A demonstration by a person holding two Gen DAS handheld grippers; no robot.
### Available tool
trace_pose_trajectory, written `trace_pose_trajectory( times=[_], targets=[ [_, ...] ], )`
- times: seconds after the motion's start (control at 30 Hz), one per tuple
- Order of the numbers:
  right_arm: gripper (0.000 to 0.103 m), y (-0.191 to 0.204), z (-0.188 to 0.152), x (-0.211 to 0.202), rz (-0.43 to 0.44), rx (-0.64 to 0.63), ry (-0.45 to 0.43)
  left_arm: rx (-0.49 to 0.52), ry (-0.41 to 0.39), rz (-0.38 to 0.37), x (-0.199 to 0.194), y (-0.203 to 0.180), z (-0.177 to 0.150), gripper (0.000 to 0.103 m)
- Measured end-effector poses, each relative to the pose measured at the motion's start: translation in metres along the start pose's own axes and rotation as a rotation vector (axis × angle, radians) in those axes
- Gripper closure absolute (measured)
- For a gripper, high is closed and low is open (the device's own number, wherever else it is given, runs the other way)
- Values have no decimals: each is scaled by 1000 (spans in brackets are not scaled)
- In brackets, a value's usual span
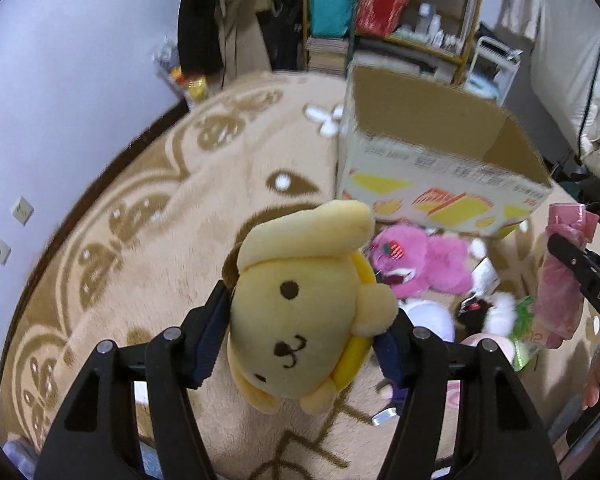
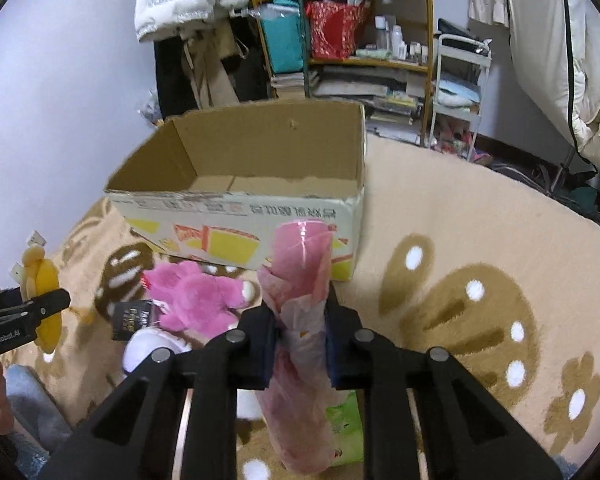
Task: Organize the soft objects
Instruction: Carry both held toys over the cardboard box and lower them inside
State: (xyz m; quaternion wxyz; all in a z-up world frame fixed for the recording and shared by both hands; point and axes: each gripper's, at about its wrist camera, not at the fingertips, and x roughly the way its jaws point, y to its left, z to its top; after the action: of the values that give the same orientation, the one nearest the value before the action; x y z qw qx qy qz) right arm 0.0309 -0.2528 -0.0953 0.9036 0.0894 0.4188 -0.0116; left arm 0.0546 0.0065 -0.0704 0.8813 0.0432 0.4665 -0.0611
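Your left hand-held gripper (image 1: 300,344) is squeezing the yellow plush (image 1: 300,304), the right one (image 2: 302,344) pinches a pink roll (image 2: 300,300); both are lifted off the rug, probably bound for the box (image 2: 240,204).

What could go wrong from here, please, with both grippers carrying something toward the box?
The left gripper squeezes the yellow plush dog only across its head, so it could twist or slip out before reaching the cardboard box. The right gripper holds the pink wrapped roll mid-length; its crinkly wrap might slide. Both carried things could snag on the box's near wall.
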Motion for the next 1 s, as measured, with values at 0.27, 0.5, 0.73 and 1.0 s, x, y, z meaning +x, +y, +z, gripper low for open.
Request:
trace_pose_trajectory(
  times=[0.27, 0.5, 0.73, 1.0],
  targets=[
    [83, 0, 9, -55, 20, 31, -173, 47, -239, 20, -54, -11, 10, 42],
    [83, 5, 25, -93, 36, 28, -311, 55, -394, -9, -98, -18, 27, 42],
    [83, 8, 49, -96, 36, 9, -363, 80, -459, -28, -115, -33, 56, 42],
    [83, 11, 65, -86, 28, -38, -374, 92, -451, -62, -104, -40, 86, 42]
  ],
)
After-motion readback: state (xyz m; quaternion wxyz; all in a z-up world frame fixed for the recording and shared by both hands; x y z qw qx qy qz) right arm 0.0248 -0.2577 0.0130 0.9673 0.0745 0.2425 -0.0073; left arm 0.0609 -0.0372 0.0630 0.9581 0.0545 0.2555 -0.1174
